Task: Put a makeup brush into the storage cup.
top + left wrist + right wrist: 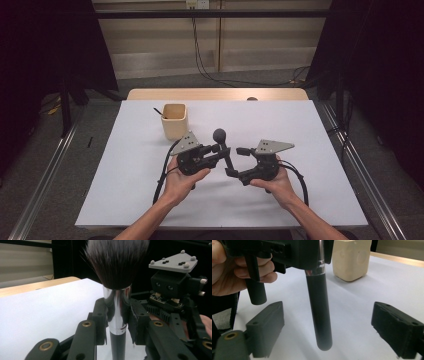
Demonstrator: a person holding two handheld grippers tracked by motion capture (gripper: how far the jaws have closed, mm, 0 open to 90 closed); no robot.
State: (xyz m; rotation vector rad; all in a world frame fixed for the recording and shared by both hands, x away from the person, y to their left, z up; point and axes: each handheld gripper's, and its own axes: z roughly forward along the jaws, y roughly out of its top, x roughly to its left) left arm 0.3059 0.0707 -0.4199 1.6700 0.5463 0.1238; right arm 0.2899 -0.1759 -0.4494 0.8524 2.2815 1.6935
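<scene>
A makeup brush with a dark bristle head (pixel 219 134), silver ferrule (pixel 117 307) and black handle (pixel 318 312) stands upright above the white table sheet (pixel 300 130). My left gripper (pixel 220 150) is shut on the ferrule, its pads pressing both sides (pixel 117 315). In the right gripper view the handle hangs down between the wide-apart jaws of my right gripper (pixel 329 316), which is open and not touching it. Seen from above, the right gripper (pixel 234 161) faces the left one from the right, close to the handle's lower end.
A cream square cup (pixel 174 121) stands behind the left gripper, with a thin black stick (pixel 157 112) leaning out of it; the same cup (pixel 352 258) shows behind the brush. The wooden table edge (pixel 215 94) lies at the back. Cables trail from both grippers.
</scene>
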